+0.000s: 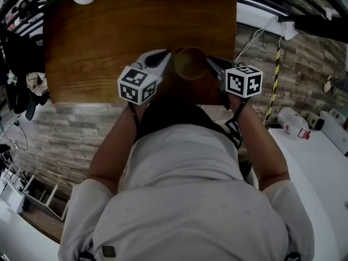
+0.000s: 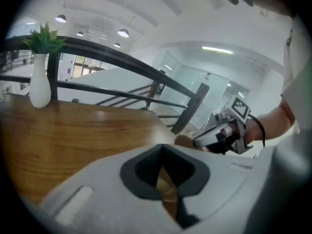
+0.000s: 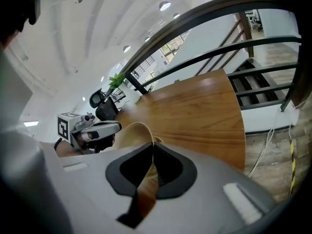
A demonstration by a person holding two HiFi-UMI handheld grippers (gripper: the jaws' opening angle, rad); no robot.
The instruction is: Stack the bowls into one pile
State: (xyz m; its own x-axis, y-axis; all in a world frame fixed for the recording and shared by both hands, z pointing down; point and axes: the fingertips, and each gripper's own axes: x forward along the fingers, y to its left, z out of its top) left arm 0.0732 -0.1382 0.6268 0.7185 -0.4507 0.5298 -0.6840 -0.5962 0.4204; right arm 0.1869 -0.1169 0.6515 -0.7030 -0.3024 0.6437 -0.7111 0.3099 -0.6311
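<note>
A brown wooden bowl (image 1: 190, 62) hangs over the near edge of the wooden table (image 1: 109, 37), held between both grippers. My left gripper (image 1: 169, 58) pinches its left rim and my right gripper (image 1: 210, 64) pinches its right rim. In the left gripper view the left gripper (image 2: 168, 182) is shut on a brown strip of rim, with the bowl (image 2: 185, 141) and the other gripper (image 2: 220, 135) beyond. In the right gripper view the right gripper (image 3: 150, 152) is shut on the curved bowl rim (image 3: 139, 129). Whether this is a single bowl or a nested pair I cannot tell.
A white vase with a green plant (image 2: 40, 82) stands at the table's far left corner. A dark railing (image 2: 146, 69) runs behind the table. To the right is a white counter (image 1: 321, 162) with a plastic bottle (image 1: 292, 122). The floor is stone tile.
</note>
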